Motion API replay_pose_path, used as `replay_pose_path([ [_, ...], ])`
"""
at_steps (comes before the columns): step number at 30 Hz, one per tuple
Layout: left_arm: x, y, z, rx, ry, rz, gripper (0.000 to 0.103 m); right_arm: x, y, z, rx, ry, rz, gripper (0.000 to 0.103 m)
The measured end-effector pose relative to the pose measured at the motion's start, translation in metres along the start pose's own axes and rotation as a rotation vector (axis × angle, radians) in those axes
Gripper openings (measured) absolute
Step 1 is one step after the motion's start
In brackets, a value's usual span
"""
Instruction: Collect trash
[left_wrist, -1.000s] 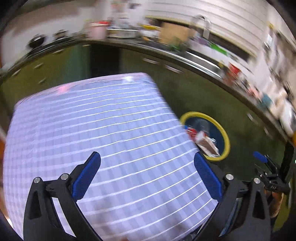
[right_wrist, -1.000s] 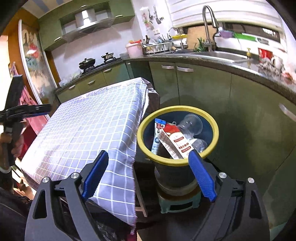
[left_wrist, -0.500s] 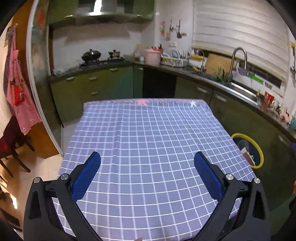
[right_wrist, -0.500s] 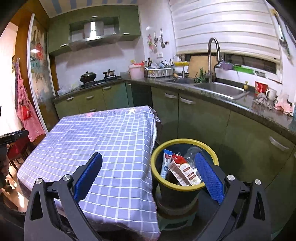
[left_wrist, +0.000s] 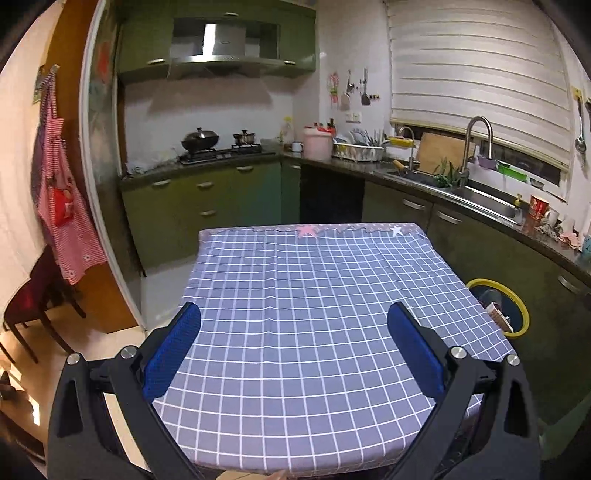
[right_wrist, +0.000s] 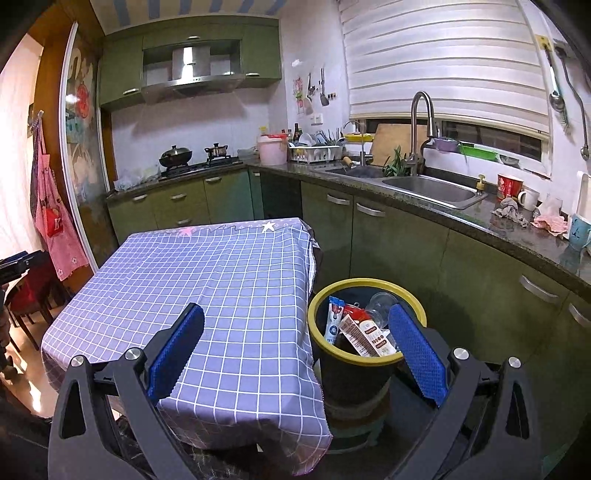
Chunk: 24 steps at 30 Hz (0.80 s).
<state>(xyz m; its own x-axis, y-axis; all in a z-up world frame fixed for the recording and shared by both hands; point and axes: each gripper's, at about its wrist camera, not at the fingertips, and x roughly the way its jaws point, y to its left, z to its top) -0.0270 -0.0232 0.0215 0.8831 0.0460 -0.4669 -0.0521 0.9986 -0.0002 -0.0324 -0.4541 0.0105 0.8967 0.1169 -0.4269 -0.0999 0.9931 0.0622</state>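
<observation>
both grippers, left gripper (left_wrist: 293, 345) and right gripper (right_wrist: 295, 345), have pulled back empty, jaws spread; wrappers (right_wrist: 364, 334) lie in the yellow-rimmed bin (right_wrist: 321, 295) beside the checked tablecloth (left_wrist: 314, 295), so collecting looks finished.

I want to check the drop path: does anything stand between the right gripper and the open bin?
Nothing visible does. The right gripper is open and empty beside the bin, whose top is uncovered, with wrappers inside. The table stands to its left.
</observation>
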Motion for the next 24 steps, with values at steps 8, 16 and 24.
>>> replay_pose_path([
  [8, -0.017, 0.002, -0.002, -0.01, -0.025, 0.005, 0.096, -0.004, -0.005, -0.001, 0.006, -0.016, 0.013, 0.098],
  [16, -0.024, -0.008, -0.001, 0.01, -0.038, -0.007, 0.096, -0.005, -0.014, -0.002, 0.016, -0.024, 0.017, 0.098],
  [24, -0.024, -0.012, 0.0, 0.022, -0.034, -0.015, 0.096, -0.005, -0.013, -0.002, 0.015, -0.024, 0.022, 0.098],
])
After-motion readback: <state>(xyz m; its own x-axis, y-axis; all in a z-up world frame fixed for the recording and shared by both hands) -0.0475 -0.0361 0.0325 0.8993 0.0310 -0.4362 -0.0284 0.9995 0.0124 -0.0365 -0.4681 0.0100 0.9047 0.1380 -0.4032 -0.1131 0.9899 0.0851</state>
